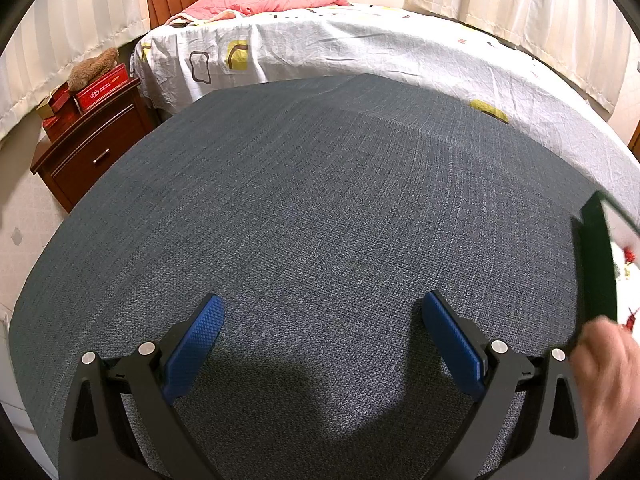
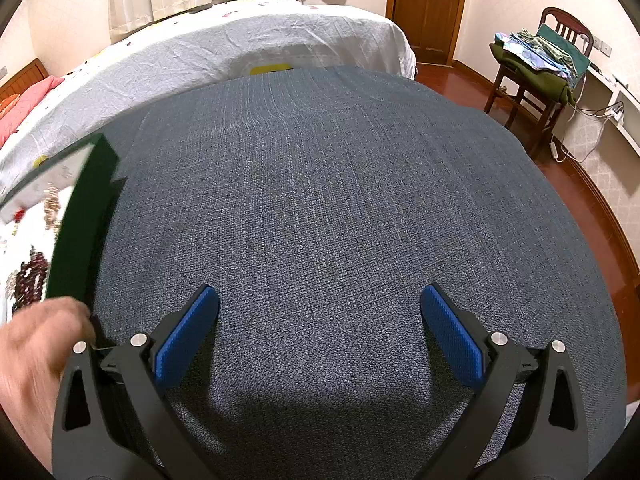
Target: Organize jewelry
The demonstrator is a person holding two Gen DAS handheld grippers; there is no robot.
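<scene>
Left gripper (image 1: pixel 320 344): fingers spread wide, holding nothing, we hover it over bare grey cloth (image 1: pixel 304 200) left of the box. Jewelry box (image 2: pixel 82 220): dark green, tilted, blurred, gripped by a bare hand (image 2: pixel 36 356), beads (image 2: pixel 32 276) loose inside; we judge they could spill if it tips further. Right gripper (image 2: pixel 320 340): right of the box, likewise spread, empty.
</scene>
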